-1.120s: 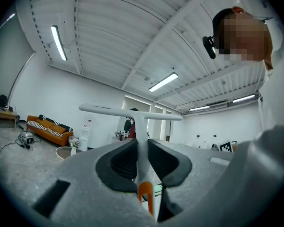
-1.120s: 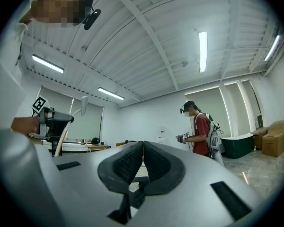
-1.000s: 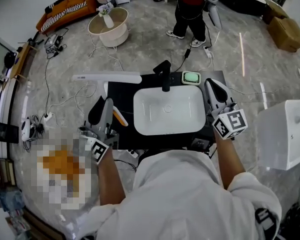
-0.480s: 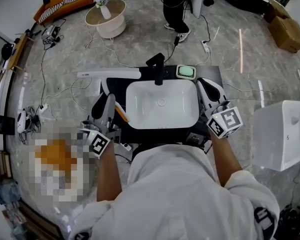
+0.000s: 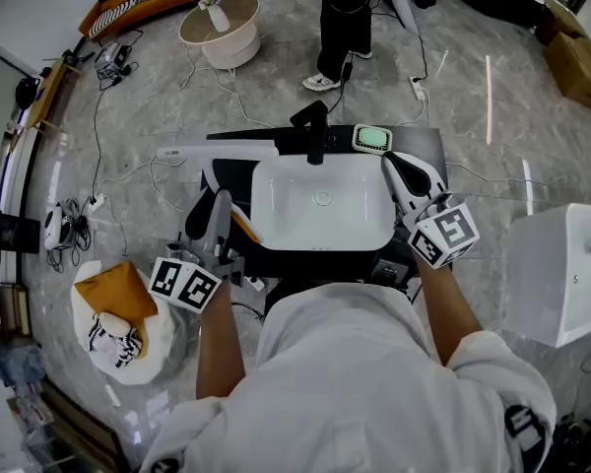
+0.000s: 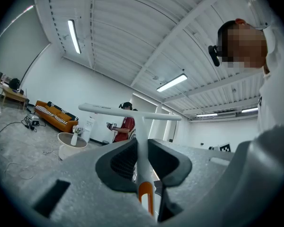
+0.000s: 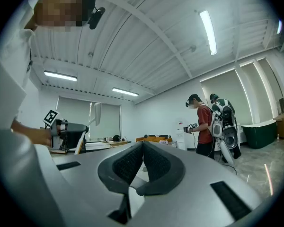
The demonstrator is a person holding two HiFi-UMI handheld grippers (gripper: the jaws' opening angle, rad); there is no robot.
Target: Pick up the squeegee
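The left hand-held gripper (image 5: 212, 212) is clamped on the squeegee (image 5: 217, 151). In the left gripper view the dark pads of this hand-held gripper (image 6: 143, 148) press on both sides of the white handle of the squeegee (image 6: 142, 126). The orange end of the handle sits nearer the camera, and the long white blade runs crosswise at the far end. In the head view that blade lies across the back left corner of the black bench (image 5: 238, 180) and reaches out past its left edge. The handle comes back from the blade toward the person, along the left side of the white sink (image 5: 322, 205). I cannot tell whether the blade touches the bench.

The right hand-held gripper (image 5: 399, 170) is over the right rim of the sink, just short of a green soap dish (image 5: 372, 139). In the right gripper view its pads (image 7: 143, 144) meet at the tips with nothing between them, so it is closed and empty. The left one with the squeegee (image 7: 97, 111) shows at the far left of that view.

A black tap (image 5: 315, 131) stands at the back of the sink. Beyond the bench another person (image 5: 345, 18) stands on the grey floor, near a round white table (image 5: 220, 30).
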